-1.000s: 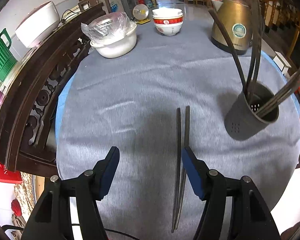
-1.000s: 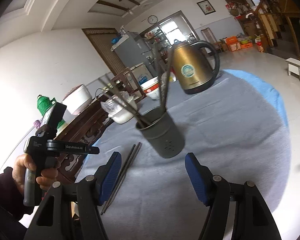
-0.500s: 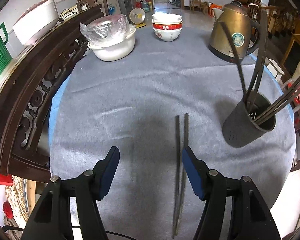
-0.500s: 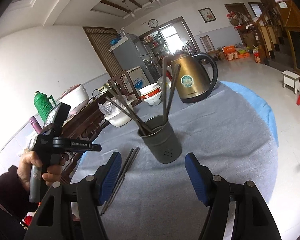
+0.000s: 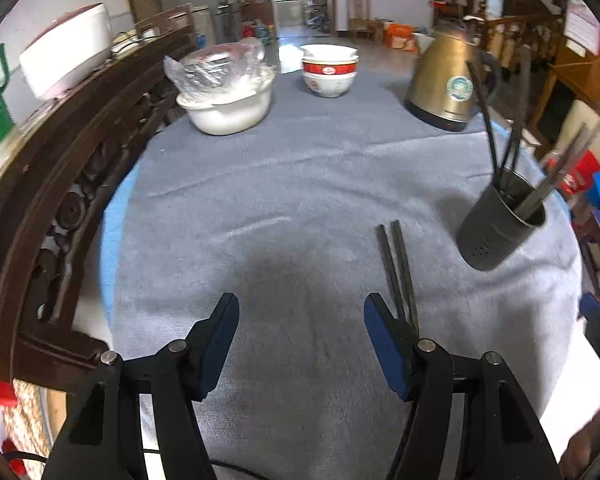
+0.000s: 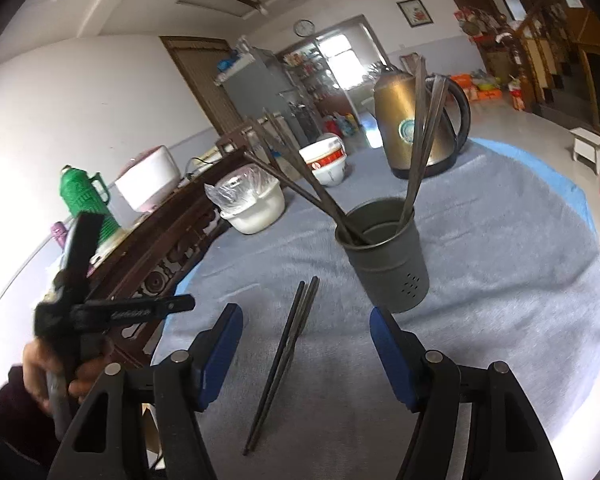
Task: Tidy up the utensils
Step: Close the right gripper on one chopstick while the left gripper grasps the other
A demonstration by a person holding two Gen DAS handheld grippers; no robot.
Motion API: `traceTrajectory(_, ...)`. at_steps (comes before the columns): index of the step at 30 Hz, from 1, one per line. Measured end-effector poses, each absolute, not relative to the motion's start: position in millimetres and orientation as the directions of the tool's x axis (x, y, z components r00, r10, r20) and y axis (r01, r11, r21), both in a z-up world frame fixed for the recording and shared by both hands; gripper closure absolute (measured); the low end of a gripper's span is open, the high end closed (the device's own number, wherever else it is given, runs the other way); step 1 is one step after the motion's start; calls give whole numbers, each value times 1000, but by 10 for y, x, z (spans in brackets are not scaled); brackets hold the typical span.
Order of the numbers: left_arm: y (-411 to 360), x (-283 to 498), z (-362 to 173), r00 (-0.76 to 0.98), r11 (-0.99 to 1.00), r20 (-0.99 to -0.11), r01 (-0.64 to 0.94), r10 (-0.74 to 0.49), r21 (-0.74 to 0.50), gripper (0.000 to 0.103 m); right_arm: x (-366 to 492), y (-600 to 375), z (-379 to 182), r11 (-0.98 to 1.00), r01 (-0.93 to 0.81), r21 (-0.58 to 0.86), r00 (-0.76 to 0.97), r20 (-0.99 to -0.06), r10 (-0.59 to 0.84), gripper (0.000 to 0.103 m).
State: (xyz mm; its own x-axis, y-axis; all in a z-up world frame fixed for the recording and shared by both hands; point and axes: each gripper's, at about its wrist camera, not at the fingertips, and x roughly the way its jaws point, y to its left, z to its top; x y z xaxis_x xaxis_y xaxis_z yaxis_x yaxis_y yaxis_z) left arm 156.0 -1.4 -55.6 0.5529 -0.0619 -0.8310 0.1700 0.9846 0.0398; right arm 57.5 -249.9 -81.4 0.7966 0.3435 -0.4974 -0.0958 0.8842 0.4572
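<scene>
- Chopsticks point(image 6: 286, 364), one dark pair, lie loose and side by side on the grey cloth point(image 5: 300, 184), just left of the utensil holder point(image 6: 386, 256); in the right wrist view they now run up between the right gripper's pads, where a second ago they lay beside its left pad.
- In the left wrist view the same pair point(image 5: 398, 264) now passes behind the right-hand blue pad, with its near end hidden, while earlier its whole length showed just inside that pad.
- Both sticks are slim, straight and nearly parallel, their far ends close together and pointing toward the holder side of the table.
- Utensil holder, a dark grey cup with small holes low on its wall, stands upright and holds several more dark sticks that lean out to the left and to the right; it sits nearer the centre of the right wrist view than before.
- Right gripper point(image 6: 306, 344) has its jaws wide, nothing pressed between the pads, as they were earlier.
- Left gripper point(image 5: 300, 332) also stands wide with only bare cloth between its pads; a hand point(image 6: 66, 372) in a dark sleeve carries it at the near left.
- Farther off stand a gold kettle point(image 5: 446, 80), stacked red-and-white bowls point(image 5: 329, 70) and a white pot covered with plastic film point(image 5: 224, 92).
</scene>
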Motion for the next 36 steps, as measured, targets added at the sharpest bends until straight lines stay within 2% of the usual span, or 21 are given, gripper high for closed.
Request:
traceTrajectory(3,47,1545,-627,546,976,-831,215,-106,17,37,620,-2413,-863,895,-33,446,789,-538,297,34)
traceTrajectory(9,60,1763,-824,470,955,-858,290,-205,-69,37,762,-2292,-1022,911,50,410,744,-624,240,50)
traceTrajectory(17,-237,2256,-1127,379,933,-883,325,-278,-155,37,847,-2317,-1185,905,123,407,696,-686,214,50)
traceTrajectory(27,-525,2621,-1402,326,939,-908,302,-263,-164,37,927,-2360,-1271,899,125,420,677,-699,233,50)
traceTrajectory(36,-618,2732,-1512,299,937,-920,314,-252,-154,52,975,-2369,-1341,892,113,438,669,-697,258,50)
